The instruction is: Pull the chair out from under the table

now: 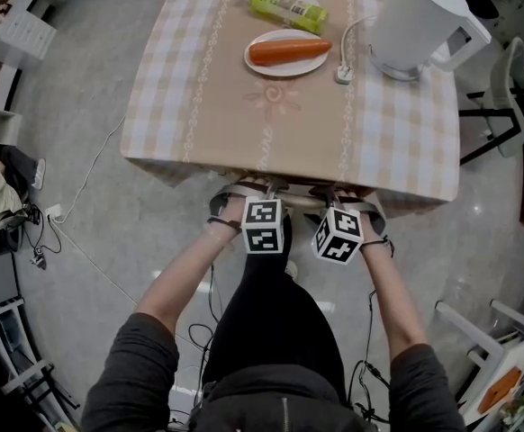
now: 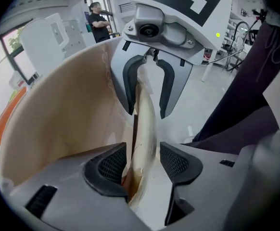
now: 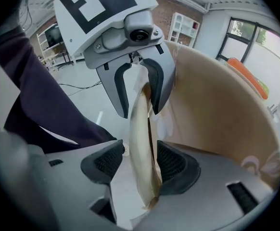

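two claws hang side by side at the near edge of the desk, each pointing steeply down. the left claw stands about half open. a thin pale rim runs between its pads, close to one pad with a clear gap to the other, so nothing is gripped yet. the right claw is parted too, straddling the same rim without clamping it. i take that rim for the top of the chair backrest. the rest of the chair sits tucked under the desk, hidden by the checked cloth.

the backrest looks like a stiff, thin, curved board, probably smooth, so a shallow bite could slip off. the chair is likely moderate in weight, and its legs should drag on the floor. the top rim is the place to hold, seated deep in both claws and pulled evenly so the chair does not twist. the cloth must stay out of the bite, since it carries a kettle and a plate.
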Motion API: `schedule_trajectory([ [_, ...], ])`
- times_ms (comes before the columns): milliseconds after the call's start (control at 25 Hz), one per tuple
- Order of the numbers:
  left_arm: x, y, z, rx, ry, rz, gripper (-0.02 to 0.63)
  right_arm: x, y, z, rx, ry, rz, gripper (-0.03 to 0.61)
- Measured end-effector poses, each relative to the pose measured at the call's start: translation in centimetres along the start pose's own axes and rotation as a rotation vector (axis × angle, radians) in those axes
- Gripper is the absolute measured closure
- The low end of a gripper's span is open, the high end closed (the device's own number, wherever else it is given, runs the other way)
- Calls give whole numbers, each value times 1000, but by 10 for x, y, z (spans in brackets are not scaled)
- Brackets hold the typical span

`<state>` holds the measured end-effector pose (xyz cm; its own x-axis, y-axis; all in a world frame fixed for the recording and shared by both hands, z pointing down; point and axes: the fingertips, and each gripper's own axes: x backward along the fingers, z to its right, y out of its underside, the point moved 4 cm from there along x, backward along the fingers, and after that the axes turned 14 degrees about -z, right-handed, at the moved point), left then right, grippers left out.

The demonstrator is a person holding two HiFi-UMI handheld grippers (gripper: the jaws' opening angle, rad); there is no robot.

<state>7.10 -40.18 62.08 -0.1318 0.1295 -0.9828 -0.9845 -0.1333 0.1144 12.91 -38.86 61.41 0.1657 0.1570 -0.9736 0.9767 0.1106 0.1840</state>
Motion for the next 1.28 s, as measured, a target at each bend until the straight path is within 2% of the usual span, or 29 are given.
schedule_trajectory([
  [240, -15, -4, 0, -41, 37, -39, 381, -18, 6, -2, 87, -25, -73, 380],
  [560, -33, 0, 4, -148, 60, -164, 394, -30, 8, 4, 124, -31, -106, 380],
  [640, -34, 0, 2, -160, 61, -169, 445, -31, 7, 4, 121, -37, -102, 380],
  [760, -34, 0, 3, -180, 72, -166, 453, -31, 7, 4, 132, -50, -105, 384],
  [960, -35, 0, 3, -209, 85, -166, 469, -34, 8, 0, 213, -79, -146, 439],
  [1280, -34, 0, 3, -212, 101, -177, 472, -33, 8, 0, 212, -81, -164, 443],
])
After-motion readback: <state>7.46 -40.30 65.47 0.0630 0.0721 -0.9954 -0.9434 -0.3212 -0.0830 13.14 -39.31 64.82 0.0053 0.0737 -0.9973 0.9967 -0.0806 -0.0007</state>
